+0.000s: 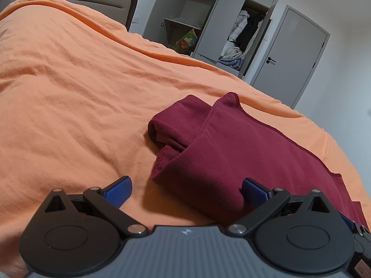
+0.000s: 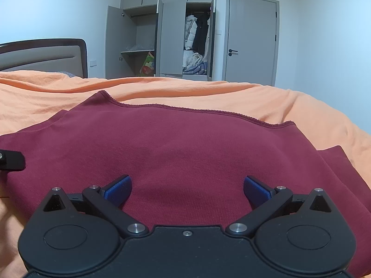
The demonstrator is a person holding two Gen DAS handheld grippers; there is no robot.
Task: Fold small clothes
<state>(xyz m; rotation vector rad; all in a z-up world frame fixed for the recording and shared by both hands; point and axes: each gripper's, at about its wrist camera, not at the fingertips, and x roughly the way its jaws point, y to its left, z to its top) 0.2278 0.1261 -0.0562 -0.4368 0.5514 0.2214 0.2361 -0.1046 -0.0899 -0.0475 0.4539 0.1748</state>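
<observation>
Maroon garment (image 2: 185, 153) lies on the orange bedspread (image 1: 69, 81), partly folded: flat broad panel with a stitched raw-looking edge along its far side, and in the left wrist view one end is rolled and bunched into a thick fold (layers tucked under, inner part dark, can't tell what piece it is). Left gripper (image 1: 185, 191) sits low at the near edge of the garment, jaws spread wide, nothing between them; its left blue fingertip (image 1: 118, 191) is over bare bedspread, the right one at the cloth's fold, contact unclear. Right gripper (image 2: 186, 190) hovers over the flat panel, jaws also wide apart, holding nothing, both blue pads (image 2: 119, 190) above maroon fabric. A black part of the other tool (image 2: 11, 161) pokes in at the left edge of the right wrist view. Beyond the bed: padded headboard (image 2: 44, 58), grey wardrobe (image 2: 167, 30) with doors open, hanging jackets (image 2: 197, 32) and piled laundry inside, closed grey door (image 2: 250, 39).
</observation>
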